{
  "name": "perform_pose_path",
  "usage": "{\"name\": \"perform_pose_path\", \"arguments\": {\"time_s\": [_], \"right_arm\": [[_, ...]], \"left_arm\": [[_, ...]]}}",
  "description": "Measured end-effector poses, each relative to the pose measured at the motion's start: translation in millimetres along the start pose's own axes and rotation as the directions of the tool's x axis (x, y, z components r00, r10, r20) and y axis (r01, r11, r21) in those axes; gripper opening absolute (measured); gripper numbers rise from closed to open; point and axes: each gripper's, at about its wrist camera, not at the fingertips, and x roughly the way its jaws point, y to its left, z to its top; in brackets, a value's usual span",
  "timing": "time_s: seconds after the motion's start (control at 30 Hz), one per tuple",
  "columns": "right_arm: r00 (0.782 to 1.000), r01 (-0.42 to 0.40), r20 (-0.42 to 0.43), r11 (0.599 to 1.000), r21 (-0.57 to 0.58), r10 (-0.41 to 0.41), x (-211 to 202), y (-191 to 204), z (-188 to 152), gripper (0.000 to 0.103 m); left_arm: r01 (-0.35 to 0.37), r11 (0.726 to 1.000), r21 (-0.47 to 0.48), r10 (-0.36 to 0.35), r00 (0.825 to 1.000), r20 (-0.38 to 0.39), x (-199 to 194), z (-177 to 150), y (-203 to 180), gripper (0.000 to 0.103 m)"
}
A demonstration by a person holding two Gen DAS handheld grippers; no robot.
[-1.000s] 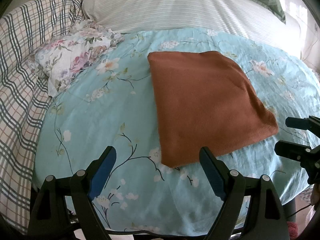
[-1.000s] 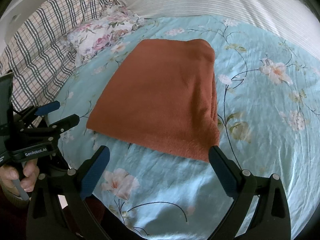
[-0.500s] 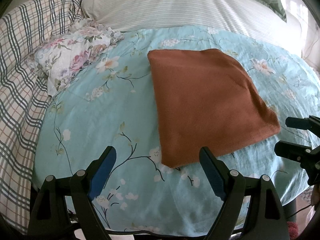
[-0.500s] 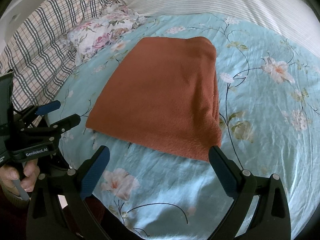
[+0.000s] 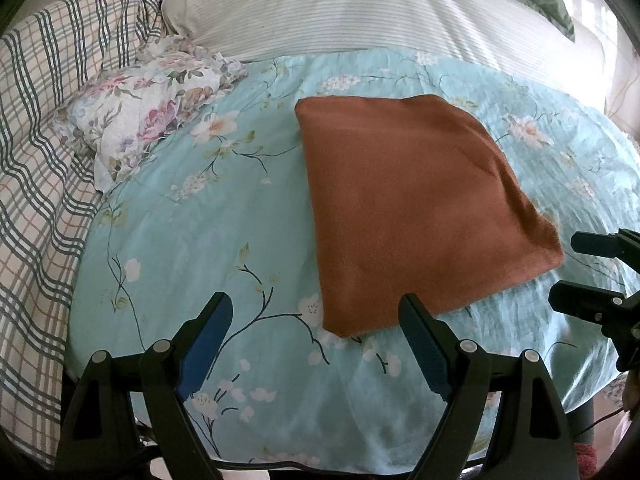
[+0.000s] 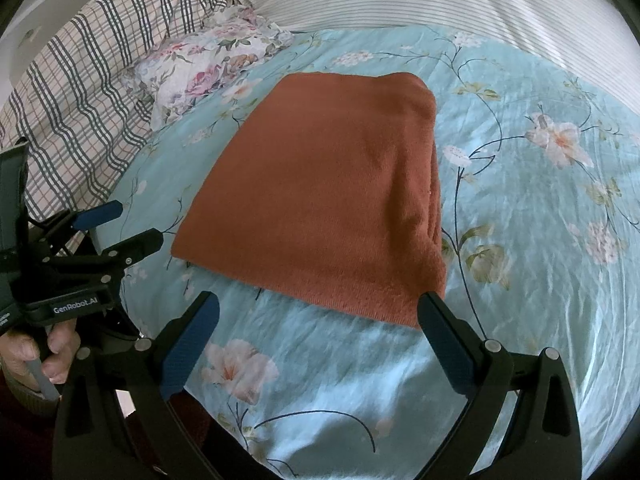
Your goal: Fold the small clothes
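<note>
A rust-brown cloth (image 5: 416, 208) lies folded flat into a rectangle on the light blue floral sheet (image 5: 208, 240); in the right wrist view the brown cloth (image 6: 320, 200) shows stacked layers along its right edge. My left gripper (image 5: 316, 312) stands open just short of the cloth's near left corner, nothing between its fingers. My right gripper (image 6: 318, 312) is open too, hovering before the cloth's near edge, its right fingertip (image 6: 430, 304) close to the near right corner. Each gripper shows in the other's view: the right gripper (image 5: 572, 272) and the left gripper (image 6: 132, 228).
A crumpled floral garment (image 5: 148, 120) lies at the sheet's far left. A plaid blanket (image 5: 36, 160) runs down the left side, and a striped white pillow (image 5: 340, 8) lies behind. A person's hand (image 6: 44, 348) holds the left gripper's handle. The bed's near edge is just below the grippers.
</note>
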Motion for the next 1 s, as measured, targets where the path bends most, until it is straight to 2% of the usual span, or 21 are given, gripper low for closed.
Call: {"name": "perform_pose_path", "arguments": {"time_s": [1.0], "right_arm": [[1.000, -0.002, -0.012, 1.000, -0.006, 0.002, 3.6, 2.2, 0.5, 0.099]], "left_arm": [[-0.007, 1.000, 0.002, 0.008, 1.000, -0.006, 7.1, 1.5, 6.4, 0.086]]}}
